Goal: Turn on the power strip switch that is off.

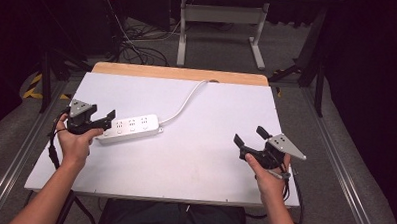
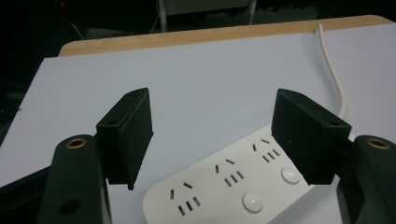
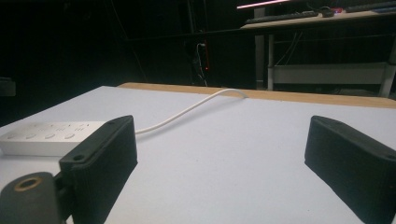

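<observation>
High view looks down; gripper views, low, share the power strip.

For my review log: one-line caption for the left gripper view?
Left gripper, fingers open, poised over the near end of a white power strip on the white table.

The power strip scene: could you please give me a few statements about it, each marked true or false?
1. The power strip lies flat on the white table. True.
2. The left gripper is clamped shut on the strip. False: in the left gripper view its jaws stand apart over the strip's end, pads not pressing.
3. The strip's white cord runs toward the table's far edge. True.
4. The right gripper holds a plug. False: its jaws are open with nothing between them.
5. The right gripper rests on the strip. False: it is well apart from it, near the table's right side.
</observation>
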A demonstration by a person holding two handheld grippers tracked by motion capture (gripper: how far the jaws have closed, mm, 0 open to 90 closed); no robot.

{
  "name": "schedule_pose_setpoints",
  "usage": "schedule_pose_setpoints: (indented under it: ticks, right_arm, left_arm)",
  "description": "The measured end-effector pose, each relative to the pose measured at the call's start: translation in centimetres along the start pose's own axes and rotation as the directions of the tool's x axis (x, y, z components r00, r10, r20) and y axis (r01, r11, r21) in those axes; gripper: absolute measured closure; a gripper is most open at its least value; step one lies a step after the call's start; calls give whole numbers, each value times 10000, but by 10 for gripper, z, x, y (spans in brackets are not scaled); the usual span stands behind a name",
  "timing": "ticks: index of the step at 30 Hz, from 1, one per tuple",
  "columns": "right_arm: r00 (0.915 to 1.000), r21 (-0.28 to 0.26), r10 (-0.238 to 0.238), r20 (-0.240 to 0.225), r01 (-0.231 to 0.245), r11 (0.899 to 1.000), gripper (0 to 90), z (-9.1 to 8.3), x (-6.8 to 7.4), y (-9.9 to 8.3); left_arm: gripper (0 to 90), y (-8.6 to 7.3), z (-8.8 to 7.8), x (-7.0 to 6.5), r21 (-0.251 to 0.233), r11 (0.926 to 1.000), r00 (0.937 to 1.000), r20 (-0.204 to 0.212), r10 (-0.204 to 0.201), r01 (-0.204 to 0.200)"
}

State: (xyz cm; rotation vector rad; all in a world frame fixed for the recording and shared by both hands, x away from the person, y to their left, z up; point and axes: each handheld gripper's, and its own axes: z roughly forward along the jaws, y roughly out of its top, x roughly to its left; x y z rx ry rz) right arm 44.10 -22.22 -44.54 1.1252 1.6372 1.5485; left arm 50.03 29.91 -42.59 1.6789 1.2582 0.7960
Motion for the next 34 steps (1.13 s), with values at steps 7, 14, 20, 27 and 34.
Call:
schedule_pose_setpoints:
  ticks: [7,14,20,27,34]
  right_arm:
    - [10000,3,8,3,-8,10000,99,0,0,0]
    - [10000,-2,25,-20,-25,10000,100,1,0,0]
    - [10000,-11,34,-7,-34,10000,100,0,-1,0]
    - [10000,8,5,3,-5,10000,101,0,-1,0]
    - [10000,1,15,2,-15,10000,102,0,-1,0]
  left_arm:
    - [208,0,-1,-1,-1,10000,9993,-374,40,-40]
    - [208,0,-1,0,-180,9998,9991,-434,-12,4]
    - [207,0,0,-1,-289,9995,9972,-734,-149,128]
    - [206,1,-1,0,-432,9989,9961,-853,-201,164]
    - [170,2,-3,1,-680,9973,9949,-951,-333,269]
